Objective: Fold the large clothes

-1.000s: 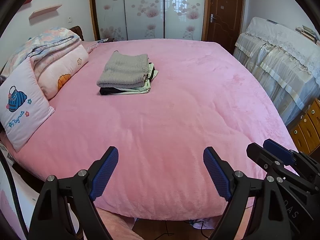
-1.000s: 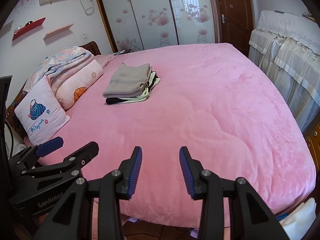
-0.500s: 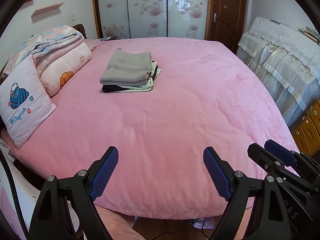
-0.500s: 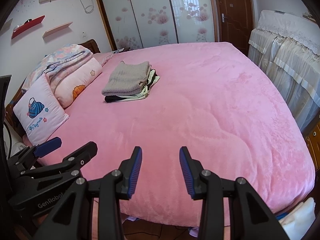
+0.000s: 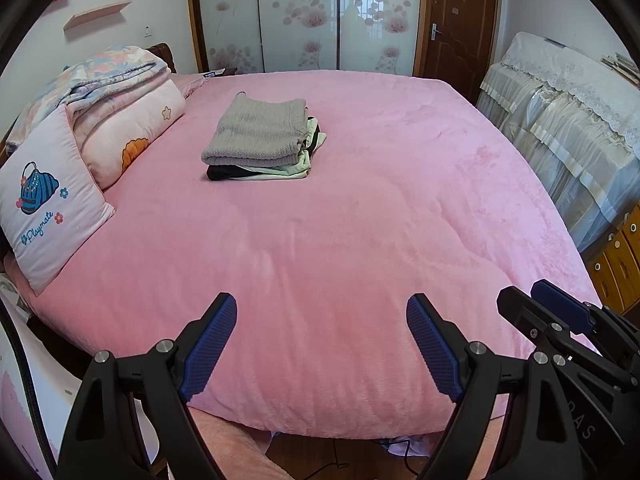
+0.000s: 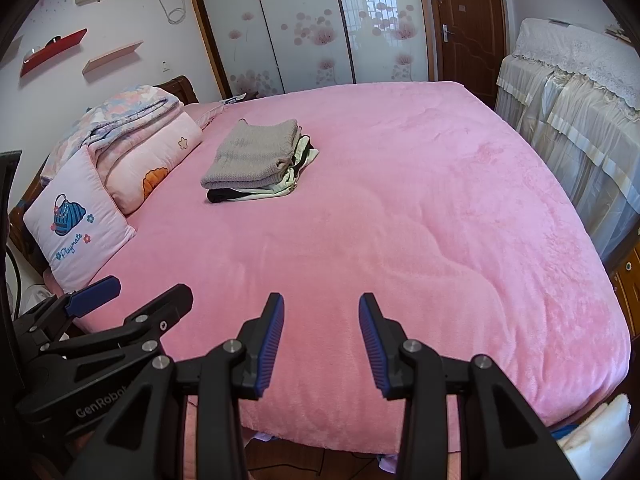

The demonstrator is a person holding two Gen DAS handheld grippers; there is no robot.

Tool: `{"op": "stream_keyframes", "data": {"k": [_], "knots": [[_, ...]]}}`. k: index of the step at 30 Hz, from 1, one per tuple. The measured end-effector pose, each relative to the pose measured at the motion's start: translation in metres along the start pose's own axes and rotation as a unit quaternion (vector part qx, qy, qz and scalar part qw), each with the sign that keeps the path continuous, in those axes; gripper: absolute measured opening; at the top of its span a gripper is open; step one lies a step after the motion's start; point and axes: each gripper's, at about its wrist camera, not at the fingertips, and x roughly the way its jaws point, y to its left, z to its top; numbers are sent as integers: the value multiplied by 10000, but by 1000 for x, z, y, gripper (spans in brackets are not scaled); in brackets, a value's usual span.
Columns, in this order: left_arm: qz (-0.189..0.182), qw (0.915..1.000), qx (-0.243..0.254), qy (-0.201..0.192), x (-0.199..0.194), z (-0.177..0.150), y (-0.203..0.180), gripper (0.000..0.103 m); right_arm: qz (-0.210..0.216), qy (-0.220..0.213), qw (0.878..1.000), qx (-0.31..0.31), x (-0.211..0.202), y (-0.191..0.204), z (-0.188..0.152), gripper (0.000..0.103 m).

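Left claw (image 5: 322, 344) spread wide, empty, over near edge of pink bed (image 5: 360, 240). Right claw (image 6: 322, 340) partly parted, nothing between pads, just beside it. Stack of folded clothes (image 5: 262, 142), grey knit on top, well apart toward pillows (image 5: 48, 200). Sliding wardrobe doors (image 5: 304, 16) and brown door (image 5: 456, 20) behind.

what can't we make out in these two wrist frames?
- Folded stack: the grey knit on top covers the garments below, only their edges show in both views, so their count and type are unclear.
- Floor past the pink blanket's near edge: a scrap of pale cloth, left wrist view, mostly hidden by the overhang and the left claw.
- Right claw: open, nothing between its pads; the hands are out of frame.
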Motion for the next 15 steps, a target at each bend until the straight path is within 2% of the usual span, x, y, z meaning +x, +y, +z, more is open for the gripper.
{"op": "stream_keyframes", "data": {"k": [15], "knots": [[24,10000,21,43,5,2,2,86,-20,36,10000,0,4,-1,1,39]]}}
